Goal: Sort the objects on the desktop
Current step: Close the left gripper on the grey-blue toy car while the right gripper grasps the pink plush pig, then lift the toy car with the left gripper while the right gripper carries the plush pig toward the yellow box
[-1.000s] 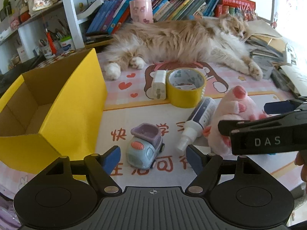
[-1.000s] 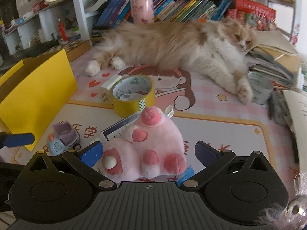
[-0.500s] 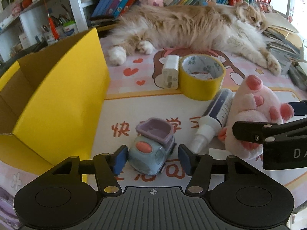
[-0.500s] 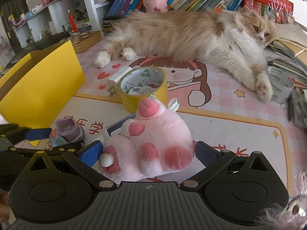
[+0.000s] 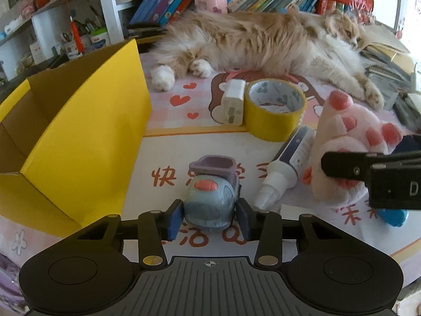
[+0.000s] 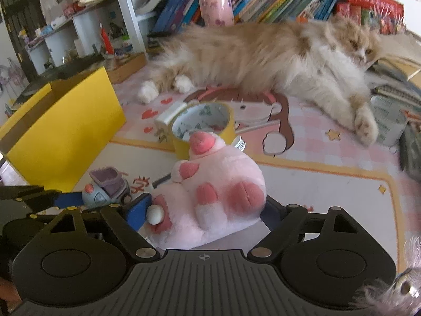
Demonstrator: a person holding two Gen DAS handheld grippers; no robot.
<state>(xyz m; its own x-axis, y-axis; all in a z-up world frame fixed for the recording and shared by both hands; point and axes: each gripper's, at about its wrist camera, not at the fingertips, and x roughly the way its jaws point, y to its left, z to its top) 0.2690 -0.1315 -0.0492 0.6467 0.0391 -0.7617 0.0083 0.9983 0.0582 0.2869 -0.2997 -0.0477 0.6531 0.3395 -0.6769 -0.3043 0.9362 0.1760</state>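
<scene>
My left gripper (image 5: 209, 220) is shut on a small grey-blue toy car (image 5: 211, 200) with a purple bucket, standing on the desk mat; the car also shows in the right wrist view (image 6: 106, 189). My right gripper (image 6: 204, 212) is shut on a pink plush paw (image 6: 215, 194), which also shows in the left wrist view (image 5: 352, 142), raised slightly. A white bottle (image 5: 286, 166) lies between the car and the paw. A yellow tape roll (image 5: 275, 108) and a white charger (image 5: 232, 101) sit behind them.
An open yellow box (image 5: 79, 137) stands on the left, close to the car. A long-haired cat (image 5: 263, 39) lies across the back of the desk before a bookshelf. Stacked books and papers (image 5: 389, 63) fill the right side.
My left gripper moved forward and closed its fingers onto the toy car. My right gripper closed on the plush paw and tilted it up slightly.
</scene>
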